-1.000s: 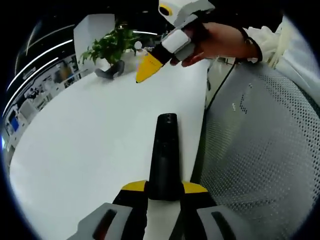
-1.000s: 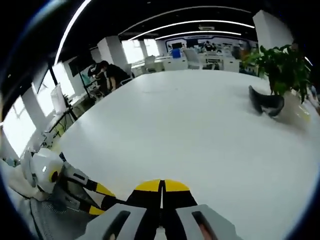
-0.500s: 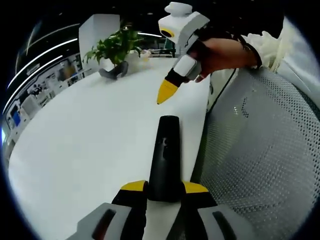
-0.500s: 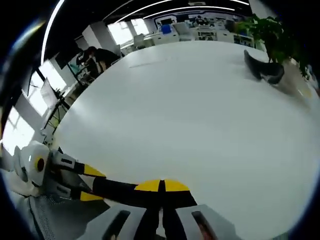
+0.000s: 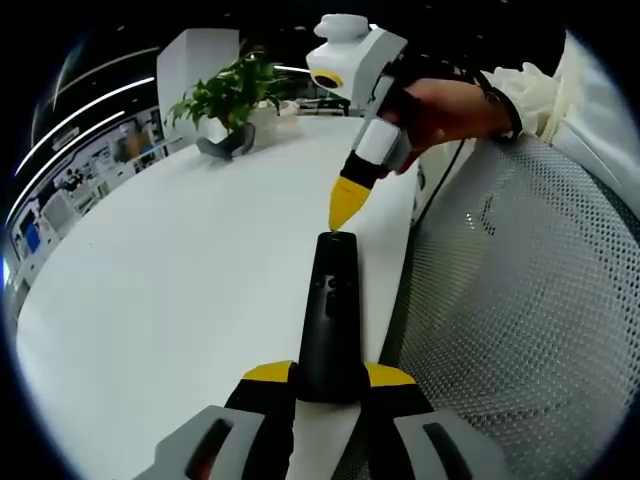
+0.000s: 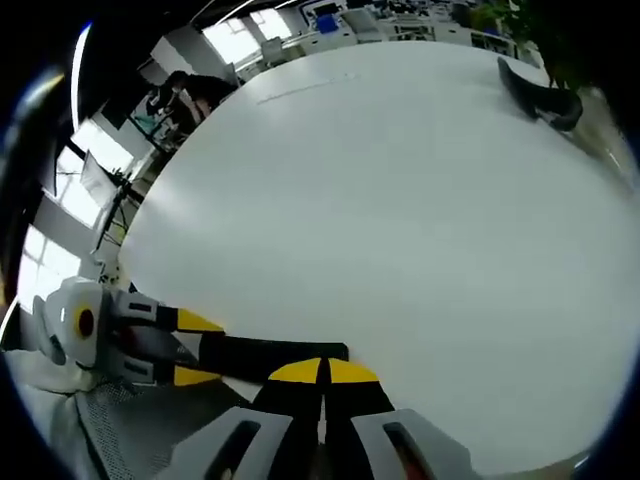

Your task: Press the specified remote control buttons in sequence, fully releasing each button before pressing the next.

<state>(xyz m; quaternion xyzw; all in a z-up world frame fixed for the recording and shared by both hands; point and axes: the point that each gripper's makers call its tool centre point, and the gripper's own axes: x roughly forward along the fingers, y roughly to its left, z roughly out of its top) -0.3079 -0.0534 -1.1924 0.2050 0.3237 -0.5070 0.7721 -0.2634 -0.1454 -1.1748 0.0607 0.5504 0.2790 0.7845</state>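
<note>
The left gripper pinches the near end of the black remote control between its yellow-tipped jaws, holding it over the white desk near the desk's edge. At 12 o'clock in the left gripper view, the right gripper, jaws pressed together, hangs just above the remote's far end; contact cannot be told
</note>
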